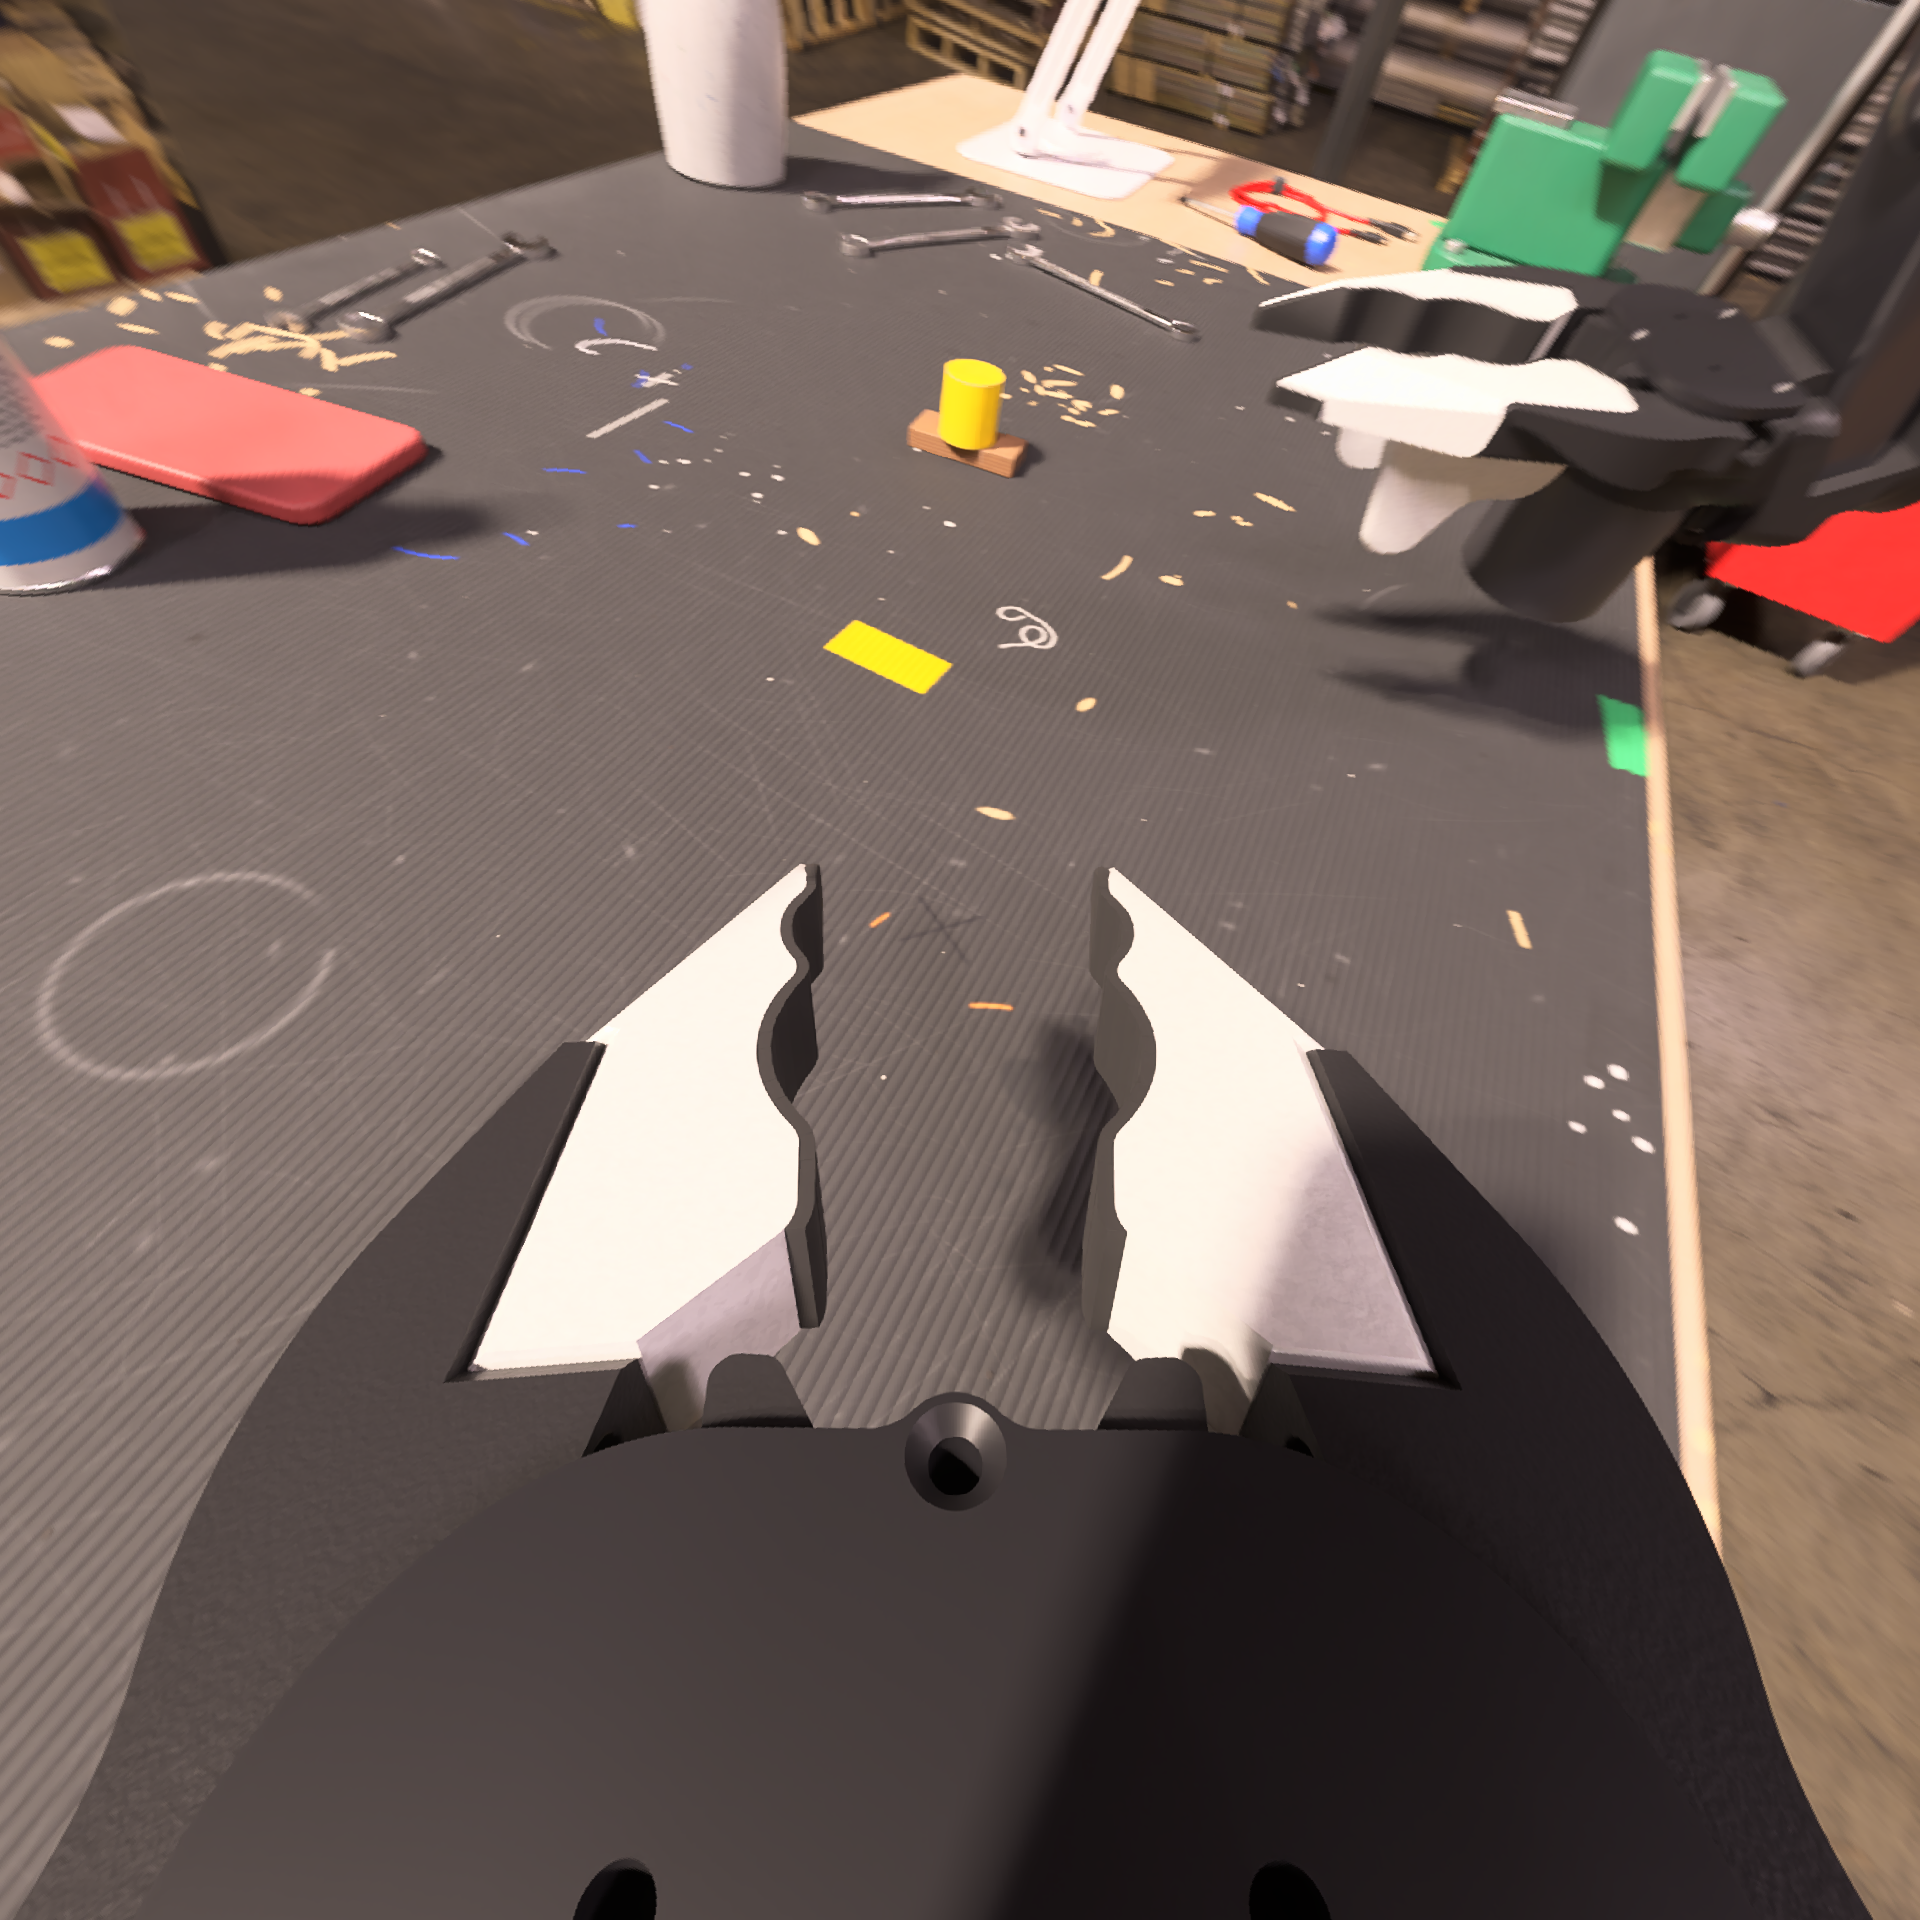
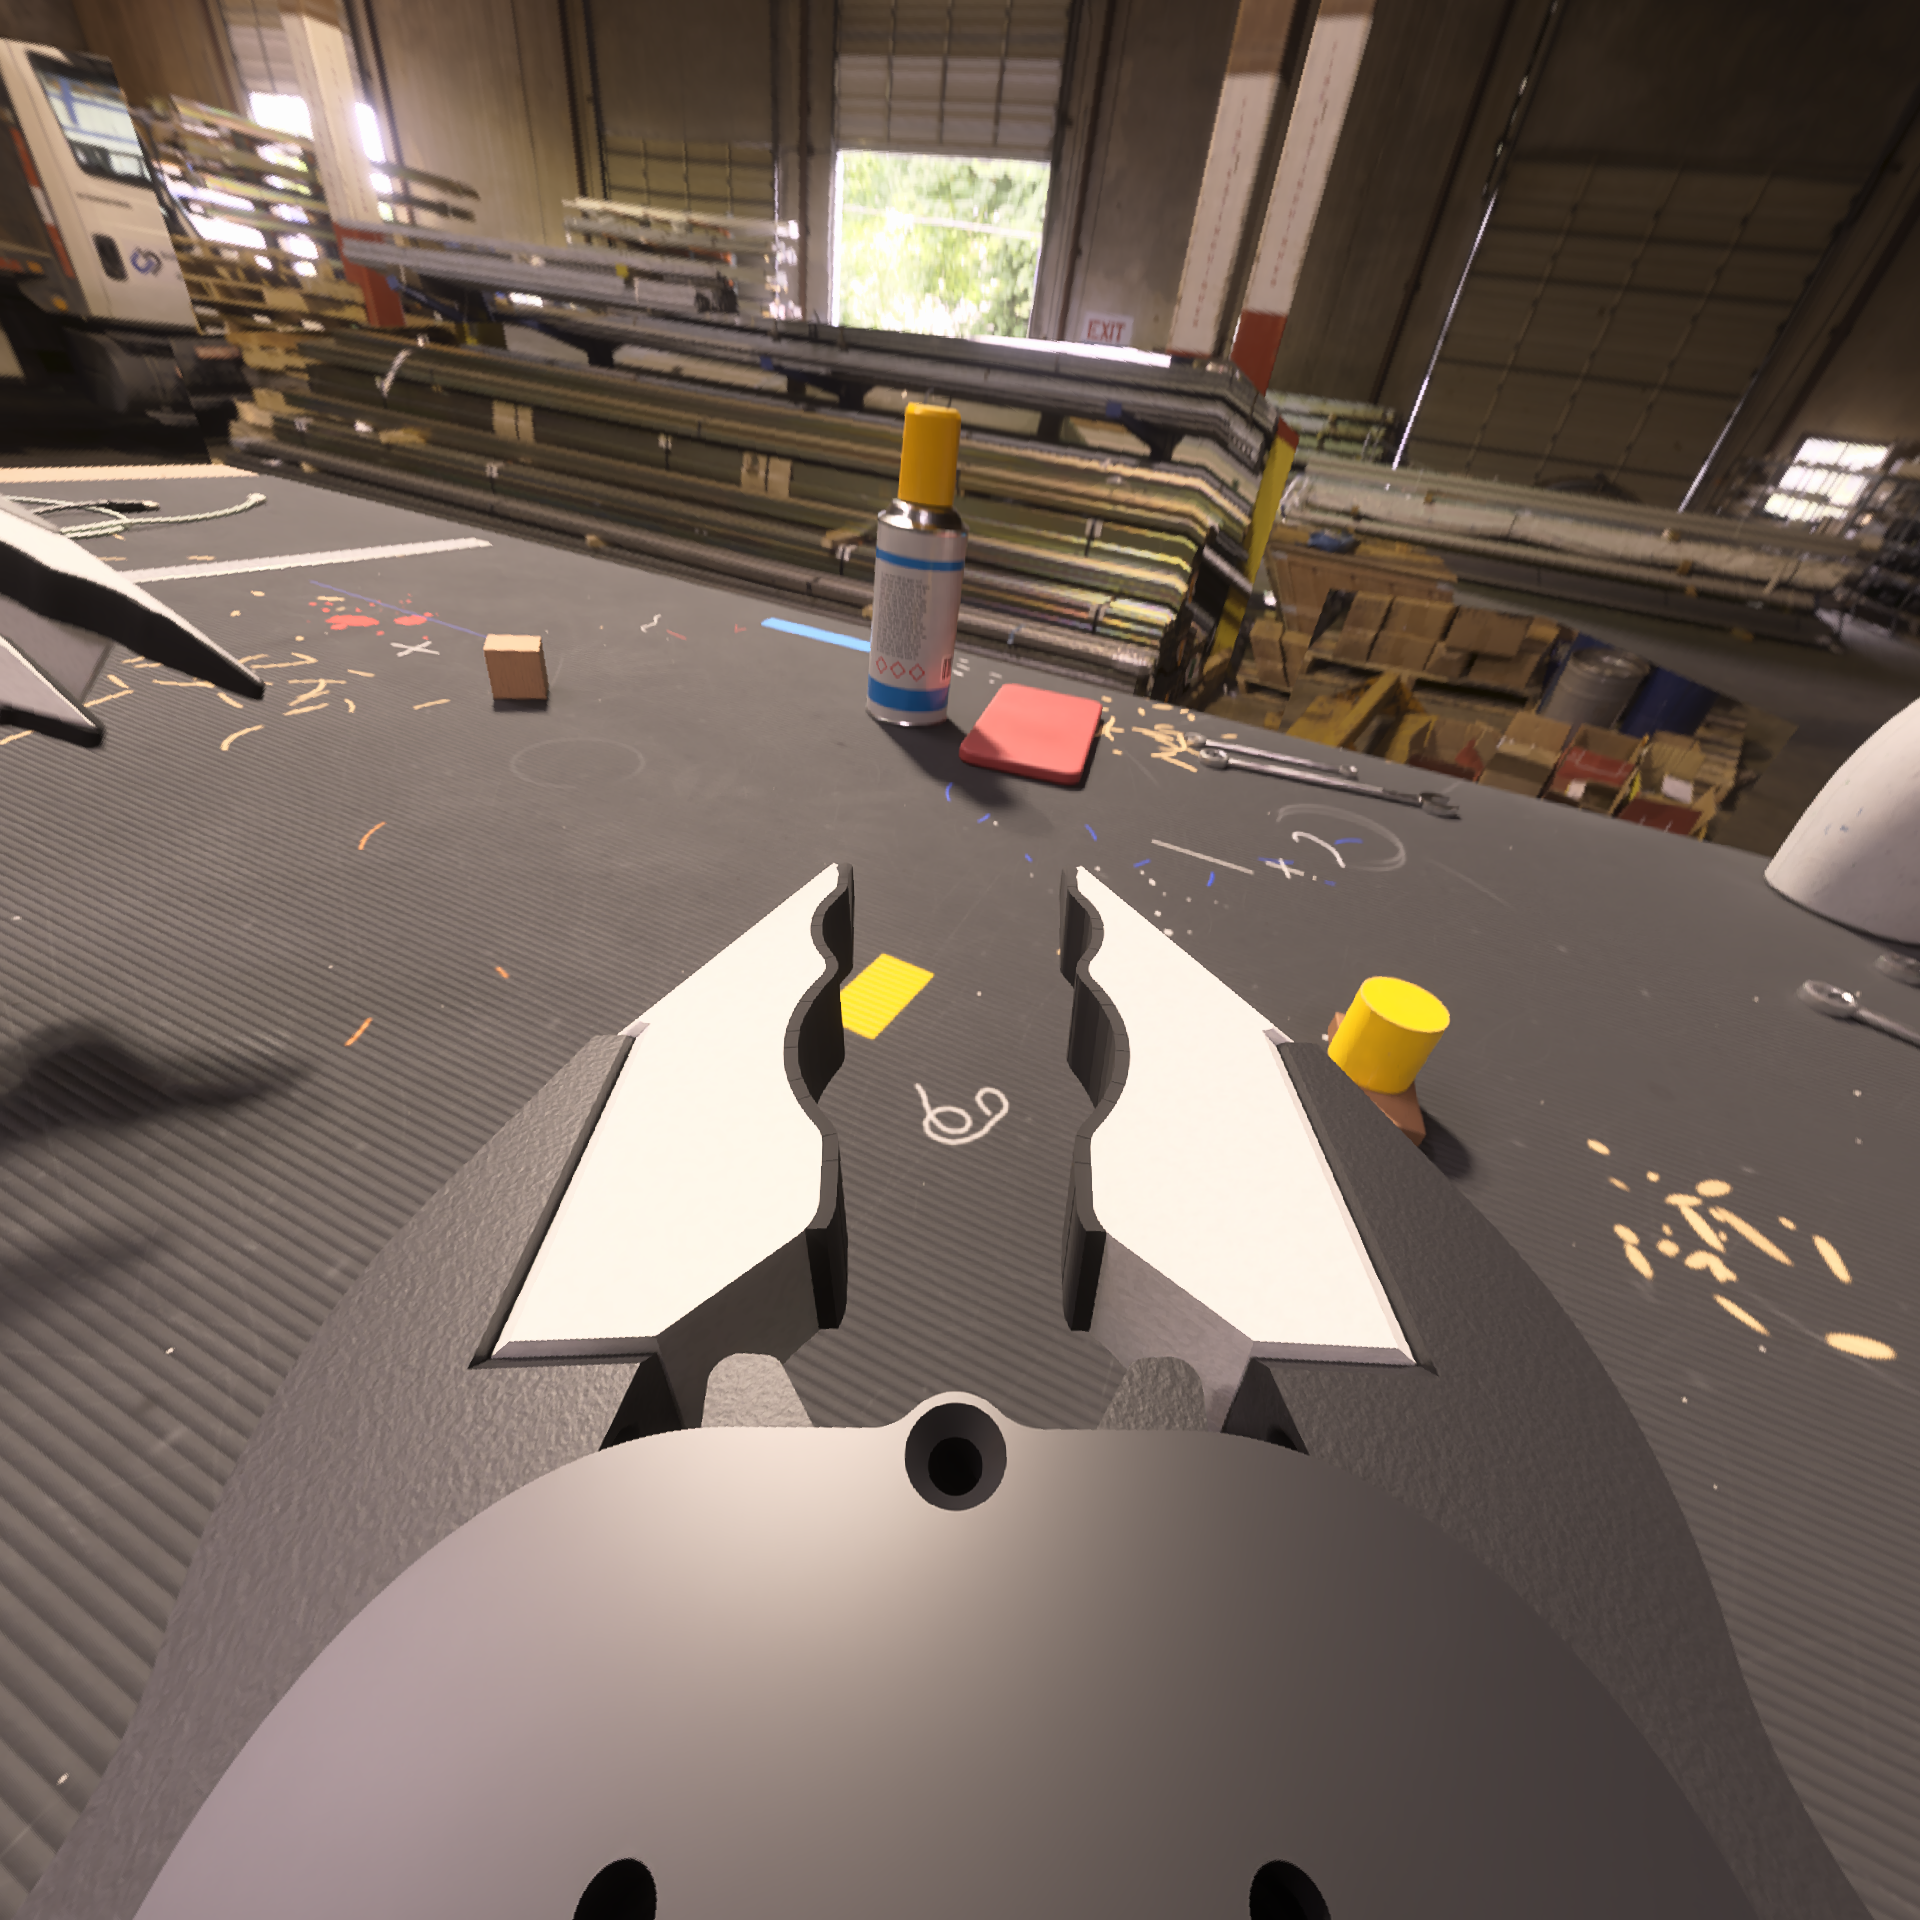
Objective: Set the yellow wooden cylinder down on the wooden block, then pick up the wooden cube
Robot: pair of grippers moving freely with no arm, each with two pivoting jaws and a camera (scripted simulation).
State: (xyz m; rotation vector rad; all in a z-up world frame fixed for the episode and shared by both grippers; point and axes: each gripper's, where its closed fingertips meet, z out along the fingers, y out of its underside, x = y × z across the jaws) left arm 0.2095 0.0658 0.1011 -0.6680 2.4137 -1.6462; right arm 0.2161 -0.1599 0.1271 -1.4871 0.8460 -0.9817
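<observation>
We see the cylinder point(image 1: 971, 403) upright on the block point(image 1: 966, 445), cube point(image 2: 515, 668) well apart on the tabletop point(image 1: 520, 779), both grippers, left point(image 1: 956, 883) and right point(image 2: 956, 883), jaws wide, empty

We count two grippers, the left gripper point(image 1: 956, 883) and the right gripper point(image 2: 956, 883), one yellow wooden cylinder point(image 1: 970, 403), one wooden block point(image 1: 966, 447) and one wooden cube point(image 2: 515, 668). We also count one spray can point(image 2: 914, 603), one red pad point(image 1: 223, 431), one green vise point(image 1: 1600, 166), one screwdriver point(image 1: 1283, 234) and five wrenches, among them a pair of wrenches point(image 1: 405, 286)
</observation>
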